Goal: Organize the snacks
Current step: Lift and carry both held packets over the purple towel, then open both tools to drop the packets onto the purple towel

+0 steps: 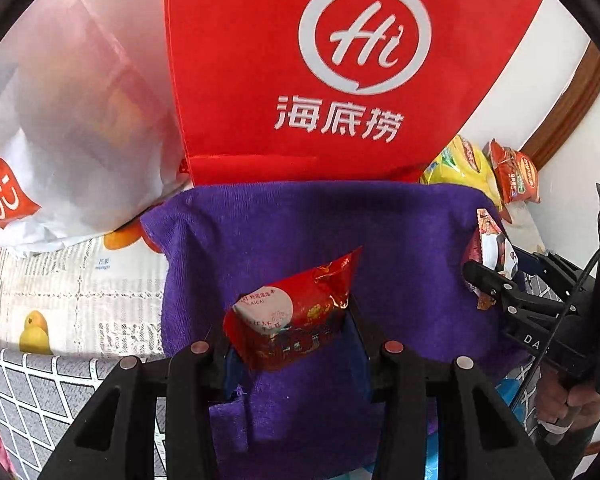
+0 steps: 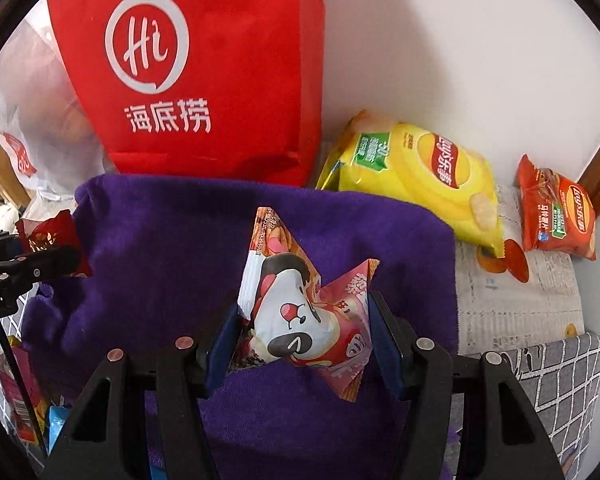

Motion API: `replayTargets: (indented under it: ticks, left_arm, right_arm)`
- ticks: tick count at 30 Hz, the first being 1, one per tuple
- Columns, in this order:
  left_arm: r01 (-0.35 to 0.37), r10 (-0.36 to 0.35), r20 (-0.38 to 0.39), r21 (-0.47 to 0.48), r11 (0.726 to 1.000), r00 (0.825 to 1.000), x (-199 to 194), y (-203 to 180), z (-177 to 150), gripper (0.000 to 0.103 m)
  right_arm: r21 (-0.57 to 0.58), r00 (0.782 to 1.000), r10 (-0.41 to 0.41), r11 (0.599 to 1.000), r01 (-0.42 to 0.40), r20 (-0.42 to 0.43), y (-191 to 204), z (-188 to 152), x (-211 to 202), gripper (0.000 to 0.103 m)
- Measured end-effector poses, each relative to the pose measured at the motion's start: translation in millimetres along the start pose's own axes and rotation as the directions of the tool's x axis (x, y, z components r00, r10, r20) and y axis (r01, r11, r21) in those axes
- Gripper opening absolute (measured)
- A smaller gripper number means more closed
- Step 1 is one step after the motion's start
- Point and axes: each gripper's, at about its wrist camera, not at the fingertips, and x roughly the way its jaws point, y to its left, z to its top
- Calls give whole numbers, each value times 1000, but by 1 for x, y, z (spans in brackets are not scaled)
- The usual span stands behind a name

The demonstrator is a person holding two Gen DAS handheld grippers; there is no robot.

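Observation:
My left gripper (image 1: 288, 332) is shut on a small red snack packet (image 1: 292, 316), held above a purple towel (image 1: 260, 232). My right gripper (image 2: 300, 336) is shut on a pink and white snack packet (image 2: 300, 312) with a cartoon face, above the same purple towel (image 2: 160, 248). The right gripper (image 1: 484, 276) with its pink packet shows at the right edge of the left wrist view. In the right wrist view the left gripper (image 2: 48, 260) with the red packet (image 2: 50, 236) shows at the left edge.
A tall red bag (image 1: 340, 80) with a white logo stands behind the towel, a white plastic bag (image 1: 72, 140) to its left. A yellow crisps bag (image 2: 420, 176) and a small orange crisps bag (image 2: 556, 212) lie by the white wall (image 2: 460, 60). A newspaper-print cloth (image 2: 512, 300) covers the surface.

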Motion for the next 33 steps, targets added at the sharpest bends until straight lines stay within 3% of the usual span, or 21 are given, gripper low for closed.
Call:
replayTargets:
  ticks: [18, 23, 25, 27, 33]
  left_arm:
    - [4, -3, -52, 20, 1000, 999, 19, -9, 1, 41]
    - [-1, 3, -65, 24, 1000, 998, 21, -11, 1, 42]
    - [10, -9, -79, 19, 1000, 997, 23, -13, 3, 45]
    - [15, -14, -76, 18, 1000, 997, 22, -15, 3, 58]
    - [13, -12, -31, 55, 998, 999, 9, -26, 3, 64]
  right_arm:
    - [-3, 999, -6, 1000, 6, -44, 2, 1, 10, 63]
    - [7, 999, -3, 1000, 4, -51, 3, 2, 8, 69]
    - [15, 999, 4, 1000, -3, -46, 3, 3, 6, 73]
    - [19, 999, 13, 1000, -12, -35, 3, 3, 1, 73]
    - [76, 998, 44, 996, -47, 35, -2, 8, -20, 74]
